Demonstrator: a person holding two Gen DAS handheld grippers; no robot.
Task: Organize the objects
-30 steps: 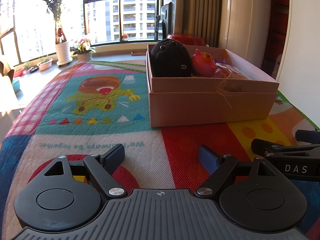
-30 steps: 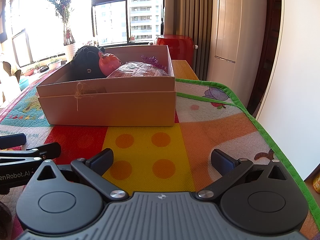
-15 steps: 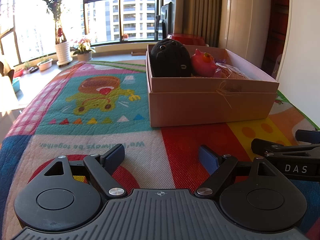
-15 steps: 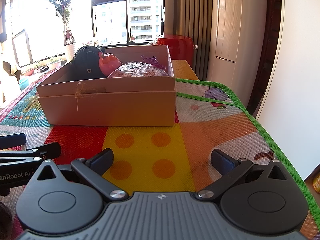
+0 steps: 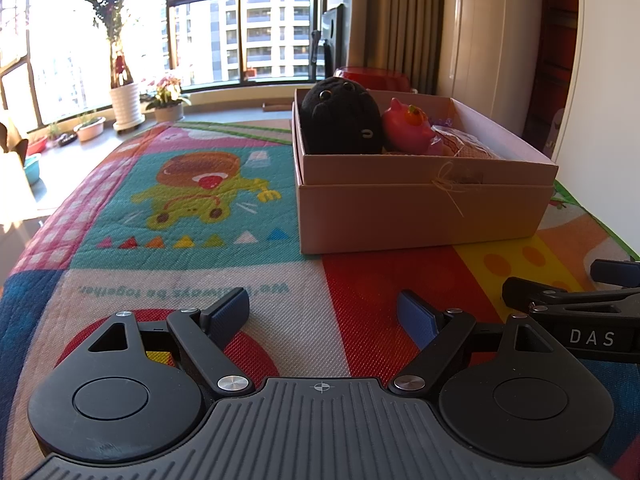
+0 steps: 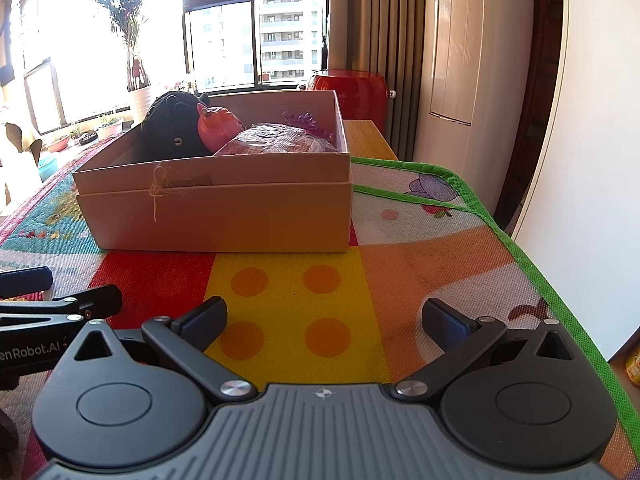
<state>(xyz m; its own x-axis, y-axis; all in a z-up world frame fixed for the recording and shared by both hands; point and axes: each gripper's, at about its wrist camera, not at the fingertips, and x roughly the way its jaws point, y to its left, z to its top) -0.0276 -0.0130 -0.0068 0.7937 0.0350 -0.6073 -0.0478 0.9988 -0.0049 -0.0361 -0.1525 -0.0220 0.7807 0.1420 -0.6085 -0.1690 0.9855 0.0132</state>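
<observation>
An open cardboard box (image 5: 420,212) (image 6: 224,216) stands on a colourful play mat (image 5: 180,208) (image 6: 400,248). In it lie a black plush toy (image 5: 340,120) (image 6: 172,128), a pink pig toy (image 5: 406,126) (image 6: 220,126) and a wrapped packet (image 5: 466,146) (image 6: 276,142). My left gripper (image 5: 324,314) is open and empty, low over the mat in front of the box. My right gripper (image 6: 324,318) is open and empty, also short of the box. Each gripper shows at the other view's edge, the right one (image 5: 568,300) and the left one (image 6: 52,308).
The mat's green edge (image 6: 520,248) runs along the right, with a white wall (image 6: 600,120) beyond. A red stool (image 6: 352,92) and curtains stand behind the box. Potted plants (image 5: 124,96) line the window at the far left.
</observation>
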